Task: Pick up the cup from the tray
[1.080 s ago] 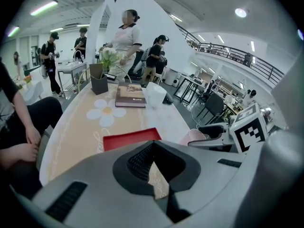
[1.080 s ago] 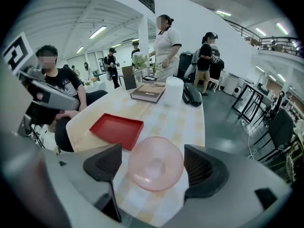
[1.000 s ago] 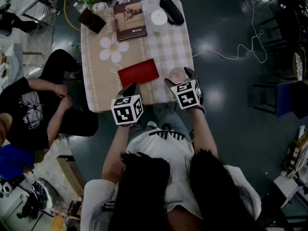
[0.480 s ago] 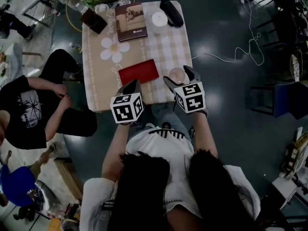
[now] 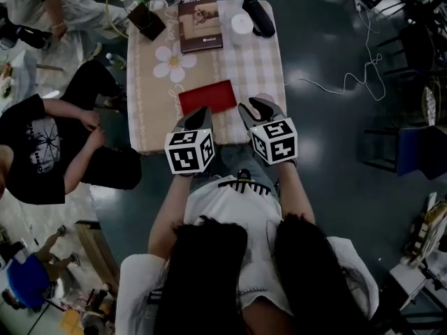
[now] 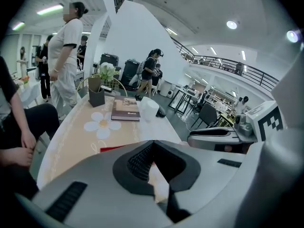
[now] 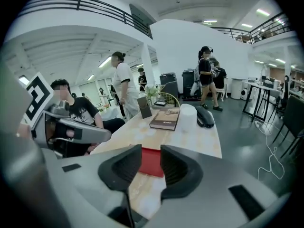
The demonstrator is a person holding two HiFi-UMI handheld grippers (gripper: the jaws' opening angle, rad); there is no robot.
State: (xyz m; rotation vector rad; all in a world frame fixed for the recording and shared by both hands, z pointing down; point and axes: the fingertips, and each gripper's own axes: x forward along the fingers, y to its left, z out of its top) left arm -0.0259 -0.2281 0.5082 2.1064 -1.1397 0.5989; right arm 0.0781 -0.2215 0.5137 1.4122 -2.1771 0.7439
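Open hall with railed gallery; cloth-covered desk (image 5: 157,110) bearing red tray (image 5: 207,96), book (image 5: 200,25) and white cylinder (image 5: 241,25). Task status: lift not confirmed, red tray bare on top, cup not made out in any view, possibly hidden beneath right gripper (image 5: 257,107) at near desk edge. Right fingers (image 7: 124,167) closing to a narrow gap, nothing between them, only red tray showing beyond; left gripper (image 5: 199,115) just beside tray's near edge, fingers together, empty

One tray (image 5: 207,97), one book (image 5: 200,25), maybe vase (image 5: 147,21).
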